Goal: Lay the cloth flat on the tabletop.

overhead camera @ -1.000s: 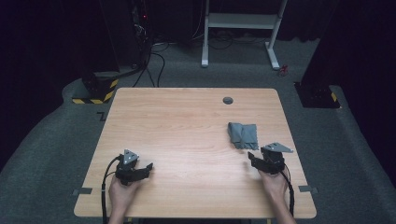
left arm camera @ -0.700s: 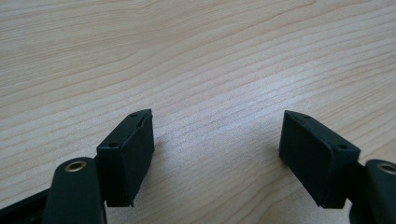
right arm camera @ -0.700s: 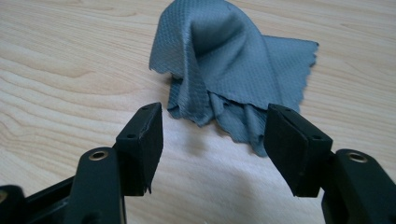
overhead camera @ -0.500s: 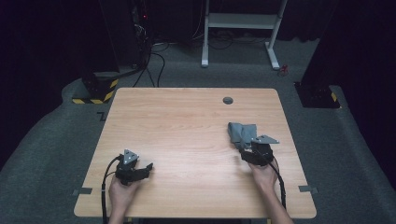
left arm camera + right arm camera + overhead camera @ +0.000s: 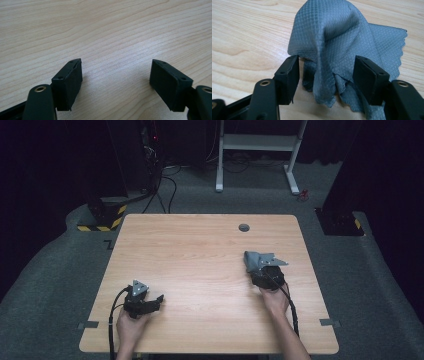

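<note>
I'm working in what looks like a lab or recording studio, not a home. My wooden table stands alone on grey carpet, w/ black curtains closing off the sides and back. Behind it there's a dark equipment rack w/ a small red light and cables trailing on the floor, plus a white metal frame. Yellow-black hazard tape marks a stand base (another one at far right). Tape strips mark the table's spot on the floor.

table brightly lit | surroundings dark | cloth slightly blurred
</note>
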Available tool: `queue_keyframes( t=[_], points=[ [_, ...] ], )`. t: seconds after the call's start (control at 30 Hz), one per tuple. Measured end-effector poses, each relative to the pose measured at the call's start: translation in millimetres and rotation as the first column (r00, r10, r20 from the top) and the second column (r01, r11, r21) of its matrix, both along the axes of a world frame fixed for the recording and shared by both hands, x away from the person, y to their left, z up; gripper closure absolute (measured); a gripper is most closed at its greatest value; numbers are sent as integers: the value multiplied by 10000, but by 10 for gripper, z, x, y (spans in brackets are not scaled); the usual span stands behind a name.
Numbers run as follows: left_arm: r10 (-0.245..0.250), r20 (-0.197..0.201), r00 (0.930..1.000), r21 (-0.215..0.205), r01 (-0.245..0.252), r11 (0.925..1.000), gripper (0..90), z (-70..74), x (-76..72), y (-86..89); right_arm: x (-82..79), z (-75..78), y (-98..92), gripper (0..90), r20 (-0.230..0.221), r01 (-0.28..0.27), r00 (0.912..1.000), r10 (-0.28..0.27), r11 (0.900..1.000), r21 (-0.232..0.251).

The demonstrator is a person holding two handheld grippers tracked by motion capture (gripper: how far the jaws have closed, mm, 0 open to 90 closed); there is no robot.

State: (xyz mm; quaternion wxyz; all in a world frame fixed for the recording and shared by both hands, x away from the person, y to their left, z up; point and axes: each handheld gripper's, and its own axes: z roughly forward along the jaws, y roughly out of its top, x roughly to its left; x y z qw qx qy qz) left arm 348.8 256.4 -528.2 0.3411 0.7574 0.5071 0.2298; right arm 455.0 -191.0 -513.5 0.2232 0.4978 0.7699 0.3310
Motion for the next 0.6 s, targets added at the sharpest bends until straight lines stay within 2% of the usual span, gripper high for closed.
queue_keyframes(
  t=[0.17, 0.3, 0.33, 0.37, 0.4, 0.47, 0.57, 0.6],
  points=[
    [-3, 5, 10000, -2, 3, 10000, 265, 0, 0, 0, 23, -39, 6, 437, -146, 138, 9998, -140, 9999, -96],
    [-3, 9, 10000, -2, 3, 10000, 265, 0, 1, 0, 23, -42, 15, 528, -26, 165, 9999, -166, 9986, -506],
    [-3, 9, 10000, -2, 3, 10000, 266, 0, 1, 0, 23, -42, 15, 528, -26, 165, 9999, -166, 9986, -506],
    [4, -1, 10000, -26, -4, 10000, 265, -1, 0, -2, 24, -37, 10, 584, -40, 190, 9998, -193, 9982, -564],
    [4, -1, 10000, -26, -4, 10000, 266, -1, 0, -2, 24, -37, 10, 584, -40, 190, 9998, -193, 9982, -564],
    [6, -2, 10000, -29, -6, 10000, 265, -1, 0, -2, 34, -32, -18, 671, -13, 175, 9998, -176, 9979, -627],
    [-5, 9, 10000, 3, 5, 10000, 265, 0, 1, 0, 38, -29, -36, 718, -20, 204, 9998, -206, 9976, -663],
    [0, 7, 10000, -9, 0, 10000, 265, -1, 0, -1, 37, -23, -43, 784, -51, 153, 9999, -157, 9980, -614]
  ],
)
